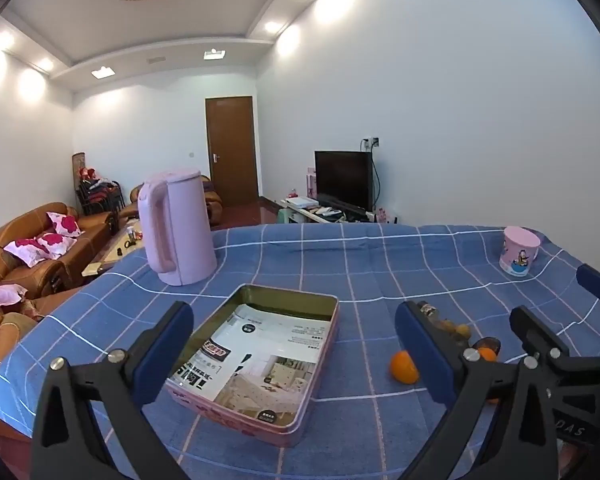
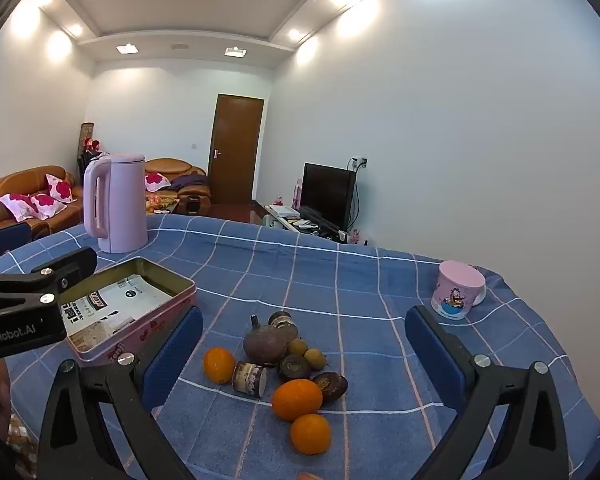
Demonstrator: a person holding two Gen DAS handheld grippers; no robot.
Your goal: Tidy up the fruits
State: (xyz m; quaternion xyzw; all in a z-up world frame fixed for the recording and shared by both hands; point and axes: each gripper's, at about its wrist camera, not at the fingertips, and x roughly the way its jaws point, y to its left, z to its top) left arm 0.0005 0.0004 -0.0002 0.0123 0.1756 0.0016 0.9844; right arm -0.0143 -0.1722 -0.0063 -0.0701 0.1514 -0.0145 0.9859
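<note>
Blue checked cloth (image 2: 380, 280) covers the table under both tongs. The right gripper (image 2: 304, 354) is spread wide with nothing between its blue pads, and the pile of fruit lies directly ahead inside that gap: three oranges, one at the left (image 2: 219, 364), one nearer (image 2: 297, 399) and one nearest the tongs (image 2: 311, 433), with a dark purple root (image 2: 269, 344), small greenish-yellow fruits (image 2: 298, 347) and a cut brown stub (image 2: 250, 378) bunched just beyond them.

Off to the left of these tongs stands the pink tin (image 2: 140, 332), open, lined with a printed leaflet whose text is too small to read. The left gripper (image 1: 294, 344) is likewise wide apart and holds nothing, with the tin (image 1: 236, 410) between its fingers. Seen from the right wrist, its black body carries the white lettering "GenRobot.AI". To its right one orange (image 1: 403, 367) rests on the cloth.

Further ahead stand a pink kettle (image 2: 115, 208), left, and a pink cartoon mug (image 2: 458, 290), right.
</note>
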